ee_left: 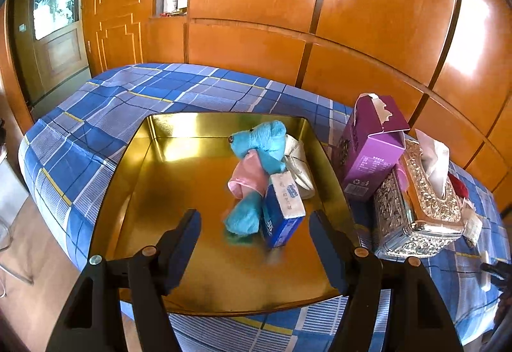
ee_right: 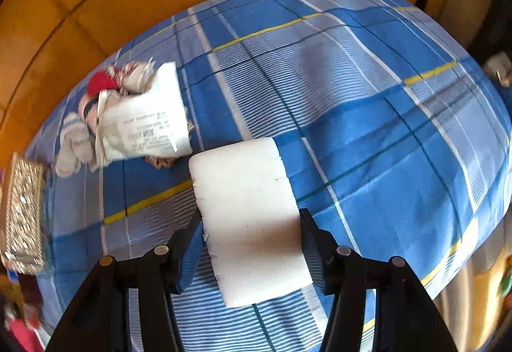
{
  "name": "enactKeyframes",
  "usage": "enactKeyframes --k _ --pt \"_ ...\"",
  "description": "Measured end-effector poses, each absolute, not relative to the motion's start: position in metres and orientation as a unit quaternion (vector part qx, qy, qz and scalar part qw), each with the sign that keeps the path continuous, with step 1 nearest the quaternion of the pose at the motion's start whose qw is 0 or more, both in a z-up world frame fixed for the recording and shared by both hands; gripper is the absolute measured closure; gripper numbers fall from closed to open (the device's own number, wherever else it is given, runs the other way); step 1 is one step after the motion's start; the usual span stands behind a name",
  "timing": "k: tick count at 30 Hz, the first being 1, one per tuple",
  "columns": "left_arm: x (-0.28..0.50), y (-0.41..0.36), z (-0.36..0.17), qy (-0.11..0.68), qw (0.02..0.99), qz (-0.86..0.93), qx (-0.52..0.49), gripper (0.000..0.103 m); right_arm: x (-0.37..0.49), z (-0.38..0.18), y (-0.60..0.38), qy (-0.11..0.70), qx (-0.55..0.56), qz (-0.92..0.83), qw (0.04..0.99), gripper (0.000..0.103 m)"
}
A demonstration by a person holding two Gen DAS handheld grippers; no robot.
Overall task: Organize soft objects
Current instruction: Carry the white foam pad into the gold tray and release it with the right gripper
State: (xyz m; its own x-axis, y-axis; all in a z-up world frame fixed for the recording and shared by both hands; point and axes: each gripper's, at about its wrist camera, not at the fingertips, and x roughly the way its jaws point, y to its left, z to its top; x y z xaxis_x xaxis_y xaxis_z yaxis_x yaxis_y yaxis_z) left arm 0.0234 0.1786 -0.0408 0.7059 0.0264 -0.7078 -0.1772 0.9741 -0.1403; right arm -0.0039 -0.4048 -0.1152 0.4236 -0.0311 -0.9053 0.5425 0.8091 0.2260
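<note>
In the left wrist view a gold tray (ee_left: 160,192) on the blue plaid cloth holds a blue plush bear (ee_left: 259,147) in a pink shirt, a blue tissue pack (ee_left: 283,211) leaning on it, and a white cloth (ee_left: 299,160) behind. My left gripper (ee_left: 254,224) is open and empty just above the tray, near the tissue pack. In the right wrist view my right gripper (ee_right: 251,224) is shut on a white foam pad (ee_right: 246,192), held over the cloth. A small doll with a red hat (ee_right: 96,109) lies to the left under a white printed packet (ee_right: 150,125).
A purple carton (ee_left: 368,147) and a silver ornate tissue box (ee_left: 416,208) stand right of the tray; the silver box also shows in the right wrist view (ee_right: 22,208). Wooden wall panels (ee_left: 320,16) stand behind the table. A door (ee_left: 112,0) is at far left.
</note>
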Motion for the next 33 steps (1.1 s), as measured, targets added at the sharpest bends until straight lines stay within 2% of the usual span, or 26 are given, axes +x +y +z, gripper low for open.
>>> enactKeyframes --k 8,16,25,33 --pt "0.020 0.182 -0.041 0.377 0.919 0.057 -0.100 0.032 0.021 -0.059 -0.403 0.463 0.215 -0.185 0.840 0.047" --pt "0.016 0.185 -0.037 0.370 0.922 0.060 -0.099 0.032 0.120 -0.002 -0.339 0.461 0.133 -0.111 0.870 0.047" --pt "0.013 0.193 -0.040 0.372 0.920 0.067 -0.102 0.032 0.192 0.058 -0.170 0.424 0.029 0.065 0.903 0.047" --pt "0.008 0.229 -0.038 0.363 0.916 0.113 -0.126 0.032 0.146 0.066 -0.006 0.397 -0.055 0.303 0.865 0.047"
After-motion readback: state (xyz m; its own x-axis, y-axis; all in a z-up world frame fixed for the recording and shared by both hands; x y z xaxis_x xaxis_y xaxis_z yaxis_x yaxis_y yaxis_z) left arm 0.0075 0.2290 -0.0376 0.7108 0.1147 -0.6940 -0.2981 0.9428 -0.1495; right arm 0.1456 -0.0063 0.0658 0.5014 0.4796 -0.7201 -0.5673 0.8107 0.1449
